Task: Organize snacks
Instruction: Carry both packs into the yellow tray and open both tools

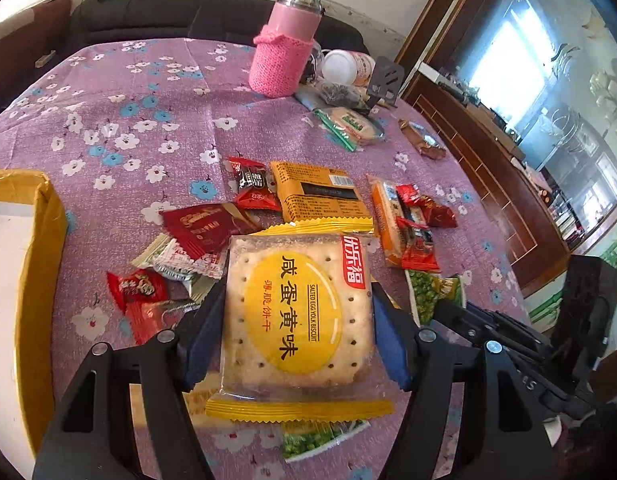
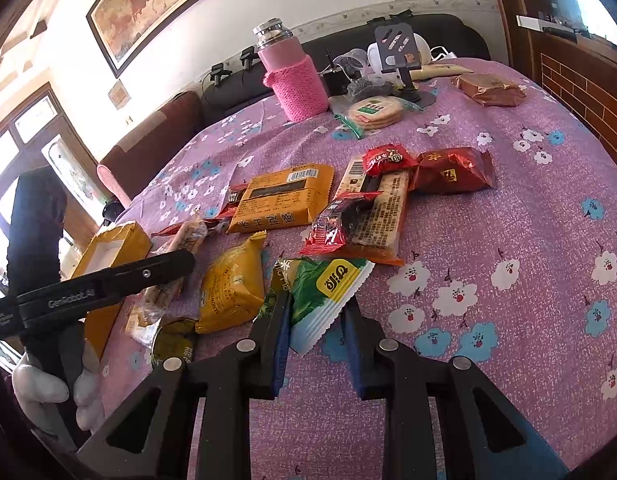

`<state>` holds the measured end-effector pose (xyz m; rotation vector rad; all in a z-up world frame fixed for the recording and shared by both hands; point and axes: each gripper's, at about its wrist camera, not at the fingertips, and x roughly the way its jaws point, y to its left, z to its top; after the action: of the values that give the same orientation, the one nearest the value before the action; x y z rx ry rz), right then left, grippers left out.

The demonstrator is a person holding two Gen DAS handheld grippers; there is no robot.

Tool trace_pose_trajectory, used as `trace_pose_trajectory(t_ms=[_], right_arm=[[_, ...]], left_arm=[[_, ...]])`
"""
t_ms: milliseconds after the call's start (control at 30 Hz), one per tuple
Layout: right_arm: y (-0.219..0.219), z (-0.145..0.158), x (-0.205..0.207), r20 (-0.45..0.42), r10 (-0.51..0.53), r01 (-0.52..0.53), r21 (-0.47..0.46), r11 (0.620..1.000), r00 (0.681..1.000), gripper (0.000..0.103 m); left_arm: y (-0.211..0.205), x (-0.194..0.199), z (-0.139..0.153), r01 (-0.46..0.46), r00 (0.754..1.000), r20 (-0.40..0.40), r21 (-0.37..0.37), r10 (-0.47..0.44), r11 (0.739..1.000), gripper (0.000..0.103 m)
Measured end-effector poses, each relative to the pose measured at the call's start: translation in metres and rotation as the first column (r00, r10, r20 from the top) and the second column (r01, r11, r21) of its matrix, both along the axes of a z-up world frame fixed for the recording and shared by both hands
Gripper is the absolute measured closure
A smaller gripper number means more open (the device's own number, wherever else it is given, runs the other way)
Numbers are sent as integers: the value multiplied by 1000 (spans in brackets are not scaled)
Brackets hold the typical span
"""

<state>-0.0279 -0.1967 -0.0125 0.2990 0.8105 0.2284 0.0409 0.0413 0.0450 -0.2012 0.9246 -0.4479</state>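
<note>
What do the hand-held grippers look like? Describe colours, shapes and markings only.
Both are matte black, with angular linkage arms, silver round pivot pins and dark blue finger pads. The left hand-held gripper, seen from the right wrist view, carries white "GenRobot.AI" lettering; a white glove grips its handle. No cables show.

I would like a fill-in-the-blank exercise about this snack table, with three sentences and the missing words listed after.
1. The left gripper is shut on a salted egg yolk ____ pack.
2. The bottle at the far side wears a knitted sleeve of ____ colour.
3. The right gripper has its fingers on either side of a ____ and white pea packet.

Missing words: biscuit; pink; green
</note>
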Motion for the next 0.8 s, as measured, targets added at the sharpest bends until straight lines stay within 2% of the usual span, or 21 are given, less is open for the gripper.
trace_pose_trajectory(t_ms=[133, 267, 400, 467, 533, 600, 700, 800], right_arm=[[4, 3, -3, 23, 7, -6, -11, 1000, 1000, 78], [9, 6, -9, 56, -5, 9, -58, 998, 998, 78], [14, 23, -23, 95, -13, 20, -70, 997, 995, 78], [24, 39, -35, 109, 23, -19, -39, 999, 994, 78], [42, 56, -45, 121, 100, -102, 6, 995, 988, 78], [60, 69, -49, 111, 197, -208, 97, 973, 974, 79], [95, 80, -49, 92, 344, -356, 247, 901, 934, 79], [136, 80, -50, 71, 436, -437, 285, 853, 897, 79]], left_arm=[[37, -40, 28, -50, 997, 48, -87, 55, 995, 35], [90, -84, 51, -143, 984, 91, -111, 154, 983, 35], [151, -119, 68, -275, 950, 140, -52, 280, 960, 35], [177, -130, 71, -330, 931, 156, -24, 329, 944, 35], [200, -140, 71, -376, 913, 169, -3, 371, 927, 35], [219, -145, 68, -414, 898, 172, 13, 406, 910, 35], [232, -153, 60, -447, 881, 182, 27, 436, 894, 35], [239, -154, 51, -465, 874, 188, 50, 449, 884, 35]])
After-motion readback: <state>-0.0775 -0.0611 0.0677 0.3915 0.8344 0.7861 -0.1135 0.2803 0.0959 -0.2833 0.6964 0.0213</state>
